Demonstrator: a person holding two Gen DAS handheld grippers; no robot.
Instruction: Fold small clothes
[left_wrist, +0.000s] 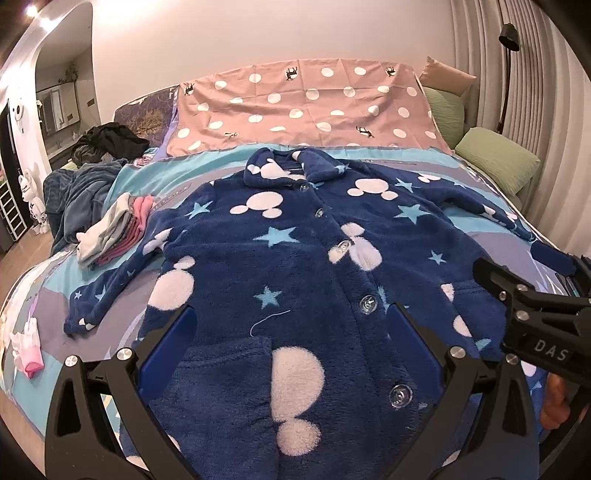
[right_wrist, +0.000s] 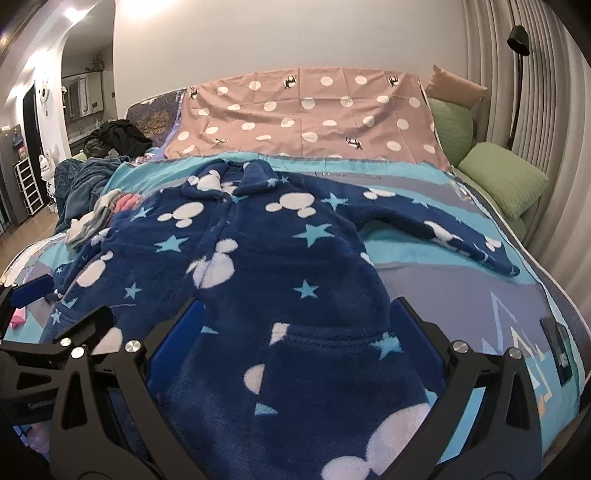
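A navy fleece pajama top (left_wrist: 295, 266) with white mouse heads, blue stars and clear buttons lies flat and face up on the bed, both sleeves spread out; it also shows in the right wrist view (right_wrist: 280, 280). My left gripper (left_wrist: 291, 321) is open just above its lower left front. My right gripper (right_wrist: 295, 314) is open above its lower right front, and it shows from the side at the right of the left wrist view (left_wrist: 532, 284). Neither holds anything.
A stack of folded small clothes (left_wrist: 118, 229) lies left of the top. A pink and white item (left_wrist: 27, 347) lies near the bed's left edge. A dark blanket heap (left_wrist: 77, 188) sits far left. Green pillows (left_wrist: 498, 158) and a pink dotted cloth (left_wrist: 306, 107) are at the head.
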